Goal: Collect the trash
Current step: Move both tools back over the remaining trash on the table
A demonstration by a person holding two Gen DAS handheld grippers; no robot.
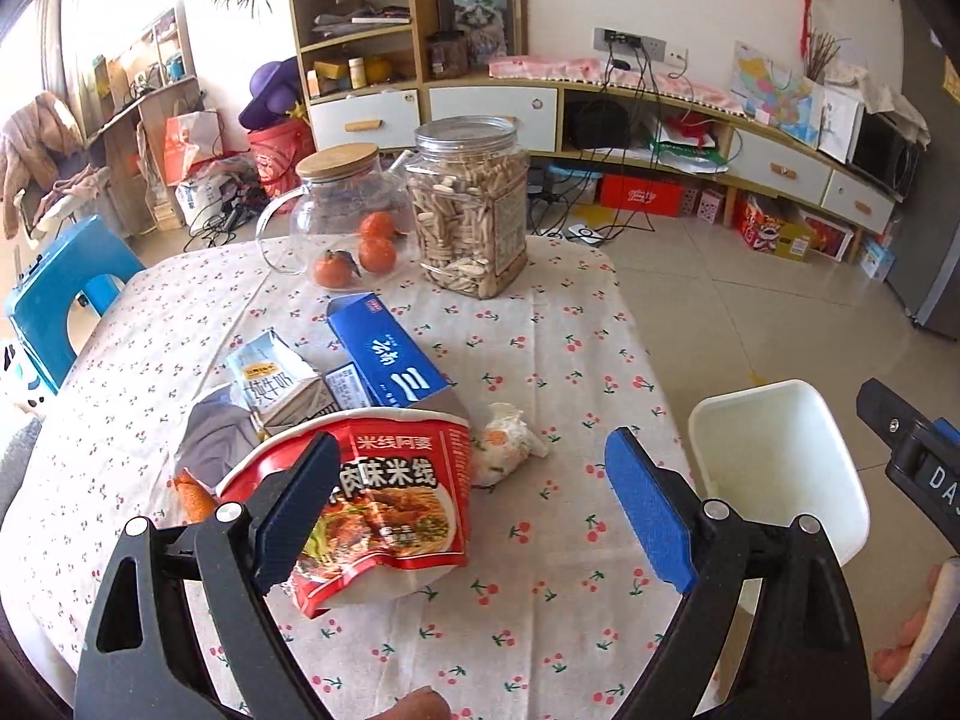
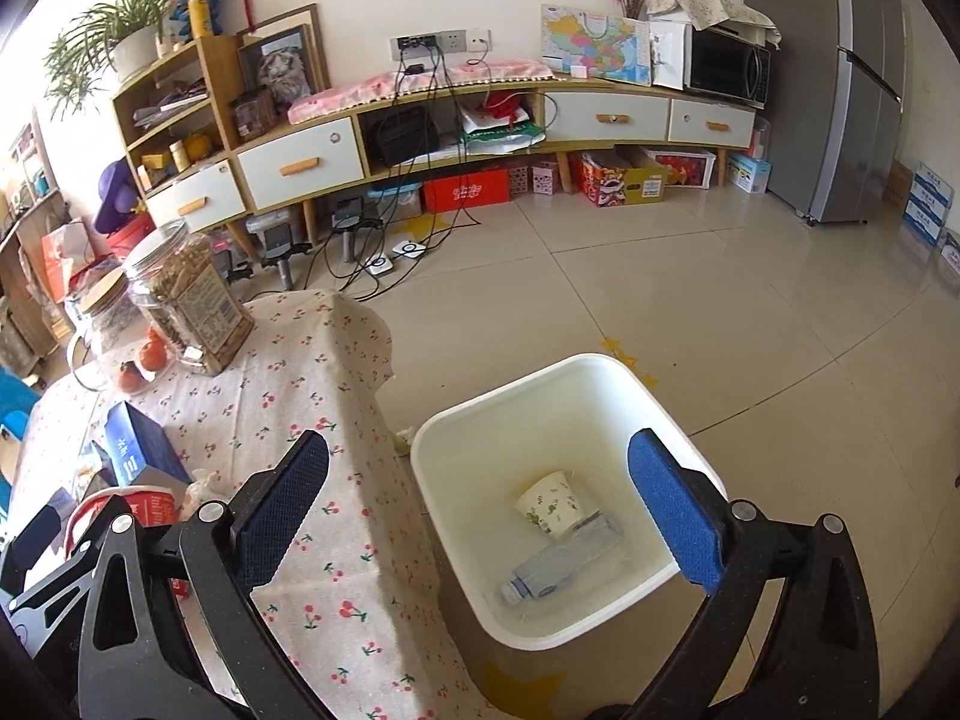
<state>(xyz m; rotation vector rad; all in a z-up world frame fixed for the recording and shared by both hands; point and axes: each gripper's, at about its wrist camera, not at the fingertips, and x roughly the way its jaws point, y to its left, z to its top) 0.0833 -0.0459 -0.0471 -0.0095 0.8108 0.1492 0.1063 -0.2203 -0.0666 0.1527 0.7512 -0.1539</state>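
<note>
left wrist view: the left gripper (image 1: 474, 516) gapes wide and empty — the red noodle cup (image 1: 384, 492) lies at its left finger, lower left of frame, rim pointing up-frame.

Table (image 1: 540, 360) w/ cherry-print cloth is filling centre & lower left of the left wrist frame. Sitting on it: glass jug (image 1: 336, 210) w/ wooden lid and clear jar of snacks (image 1: 471, 210) at upper centre, tangerines (image 1: 354, 255) just in front of the jug. Mid-frame: blue carton (image 1: 390, 354), milk carton (image 1: 276, 381), red noodle cup (image 1: 384, 486), crumpled white wrapper (image 1: 507, 444) lying beside it.
</note>
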